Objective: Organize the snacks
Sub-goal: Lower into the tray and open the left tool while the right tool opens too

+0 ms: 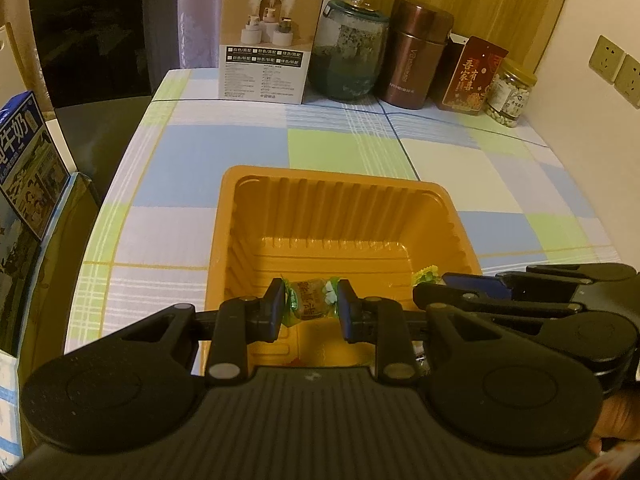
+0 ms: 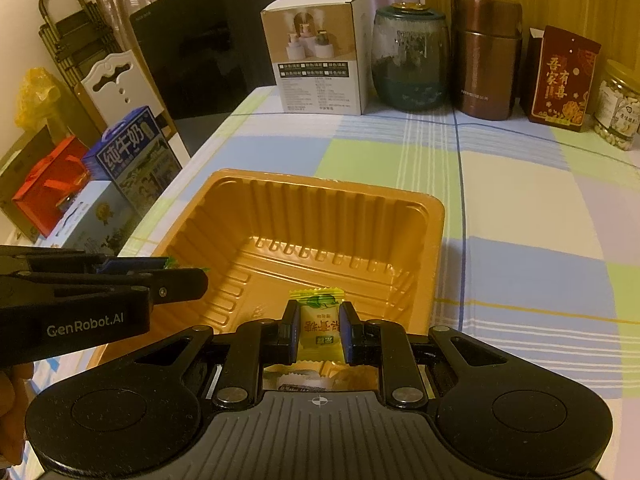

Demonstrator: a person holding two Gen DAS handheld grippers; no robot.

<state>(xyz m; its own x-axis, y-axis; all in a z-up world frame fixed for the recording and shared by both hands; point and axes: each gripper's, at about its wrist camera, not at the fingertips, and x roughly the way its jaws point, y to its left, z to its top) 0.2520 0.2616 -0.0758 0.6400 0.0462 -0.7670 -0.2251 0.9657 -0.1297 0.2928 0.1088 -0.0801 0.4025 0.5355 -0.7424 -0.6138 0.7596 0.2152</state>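
Over the worktop, both claws poised above one tray, read from left to right.

Far left, off the worktop: blue milk carton [image 2: 130,152] with a red gift box [image 2: 48,188] beside it, both on a lower surface.
Left claw [image 1: 311,307]: mine, clenched on a green-ended wrapped candy [image 1: 311,304]; pads press on the twisted ends, and the candy hangs over the near part of the tray.
Tray [image 1: 348,184]: orange plastic, ribbed walls, standing on the checked cloth [image 1: 192,152] of the worktop [image 1: 560,184]; the floor that I can see is bare.
Right claw [image 2: 319,330]: mine, clenched on a yellow wrapped candy [image 2: 319,328], held by its sides, one crimped end forward, over the tray's near edge.
Claw spacing: side by side, close, not touching as far as I can tell.
Below right claw: more wrapped sweets [image 2: 298,380] glimpsed between the linkage arms; details too hidden to read.
Back row, left to right: white printed box [image 1: 266,40], dark glazed jar [image 1: 348,52], brown metal flask [image 1: 416,56], red packet [image 1: 472,76], clear jar of pale pieces [image 1: 510,96].
Back row position: along the far edge, well apart from the tray.
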